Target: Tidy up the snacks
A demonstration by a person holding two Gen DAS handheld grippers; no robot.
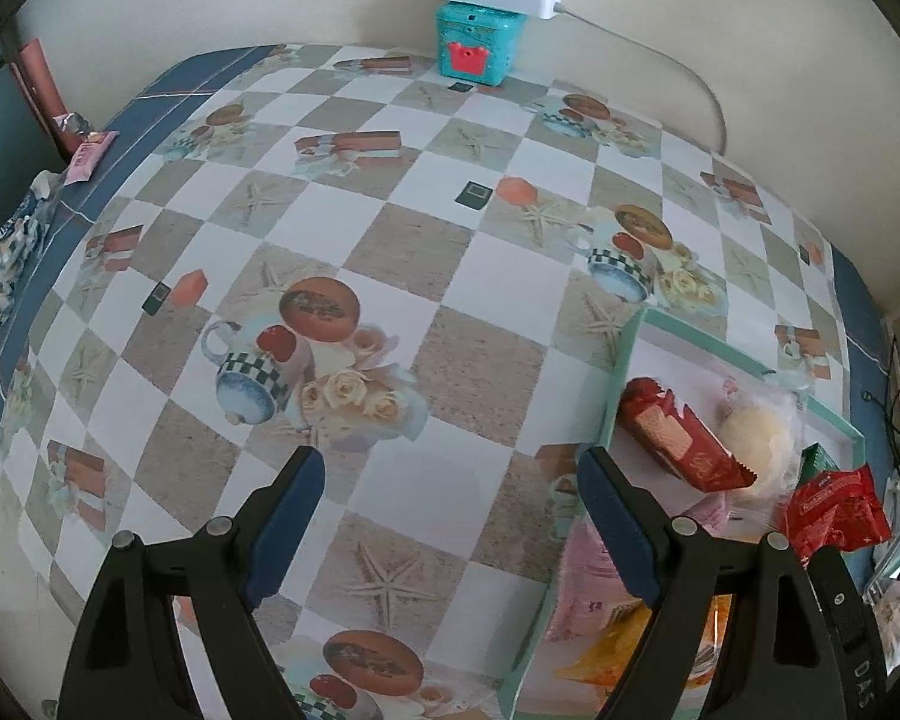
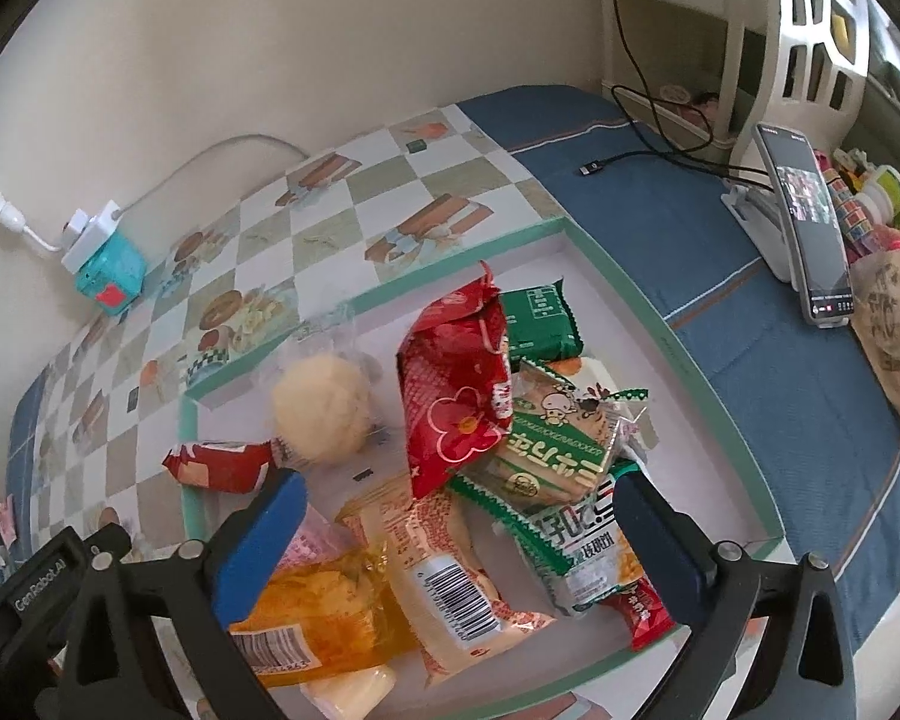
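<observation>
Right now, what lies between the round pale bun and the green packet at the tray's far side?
In the right wrist view, a red flower-print packet stands between the bun and the green packet.

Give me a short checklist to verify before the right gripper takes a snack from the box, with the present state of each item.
1. Right gripper jaws open, nothing between the pads: ok.
2. Left gripper open and empty, over the tablecloth: ok.
3. Snacks lie inside the green-rimmed box: ok.
4. Target is free: not ok, the red flower packet overlaps others.
5. Place where the sorted snacks go: cannot tell.
</observation>
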